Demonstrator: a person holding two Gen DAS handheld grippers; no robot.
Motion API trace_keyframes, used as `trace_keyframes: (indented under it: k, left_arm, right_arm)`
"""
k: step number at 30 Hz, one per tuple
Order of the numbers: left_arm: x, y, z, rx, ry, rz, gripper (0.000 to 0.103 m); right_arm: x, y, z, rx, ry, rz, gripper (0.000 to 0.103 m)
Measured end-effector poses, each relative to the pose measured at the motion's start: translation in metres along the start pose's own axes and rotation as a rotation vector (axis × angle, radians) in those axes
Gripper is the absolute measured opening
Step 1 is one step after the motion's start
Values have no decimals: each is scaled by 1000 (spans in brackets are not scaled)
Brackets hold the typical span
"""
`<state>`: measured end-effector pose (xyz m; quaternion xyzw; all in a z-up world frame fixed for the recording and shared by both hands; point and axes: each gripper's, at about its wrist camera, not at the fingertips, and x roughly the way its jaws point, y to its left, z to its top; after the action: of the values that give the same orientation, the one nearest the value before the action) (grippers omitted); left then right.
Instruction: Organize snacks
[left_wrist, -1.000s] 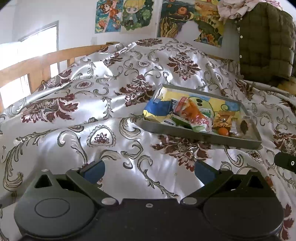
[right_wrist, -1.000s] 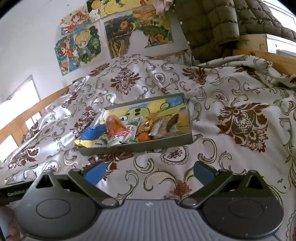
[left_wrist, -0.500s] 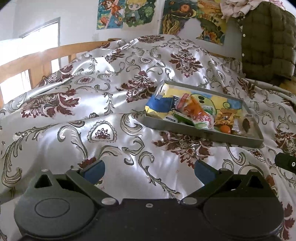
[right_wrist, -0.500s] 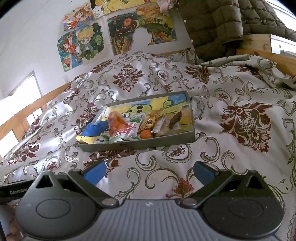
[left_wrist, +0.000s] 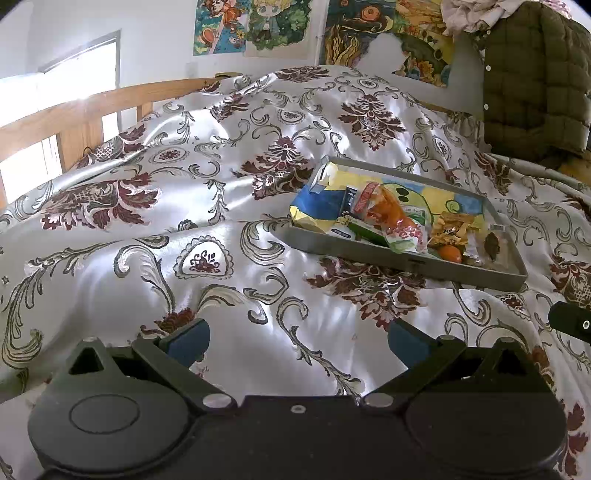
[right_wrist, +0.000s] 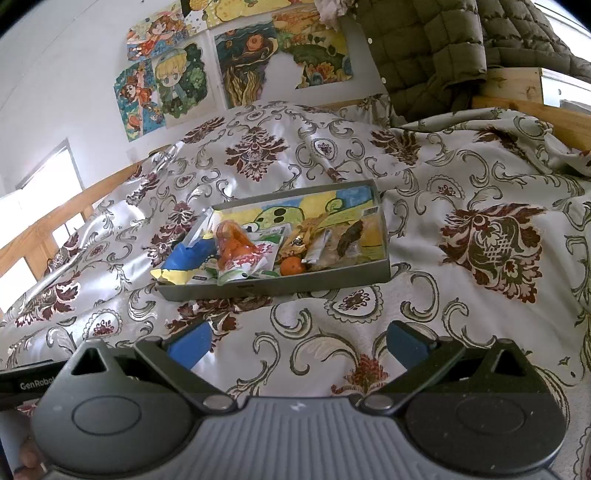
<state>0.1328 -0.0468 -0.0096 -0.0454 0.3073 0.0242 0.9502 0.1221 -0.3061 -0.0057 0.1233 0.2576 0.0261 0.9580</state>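
Satin floral bedspread (right_wrist: 461, 184) under a grey snack tray (right_wrist: 280, 286), perhaps cardboard; posters (right_wrist: 166, 88) behind; both jaws apart.

The left gripper (left_wrist: 297, 341) is black with blue finger pads (left_wrist: 186, 339) and silver pivot screws; the right gripper (right_wrist: 299, 341) has a ribbed grey body lettered "GenRobot".

A shallow grey rectangular tray (right_wrist: 280, 286) is sitting on the shiny floral-patterned bedspread (right_wrist: 461, 302). Crinkled plastic snack packets (right_wrist: 240, 254) are lying in the tray's left half, a small round orange fruit (right_wrist: 291, 266) is resting against its near wall, and a quilted olive jacket (right_wrist: 424, 44) is hanging behind the tray.
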Motion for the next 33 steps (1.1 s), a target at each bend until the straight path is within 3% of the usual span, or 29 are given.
trace_keyframes:
  k: [33]
  left_arm:
    - [-1,2,-3,1,2,4,102]
  right_arm:
    - [0,1,0,0,3,-1,103]
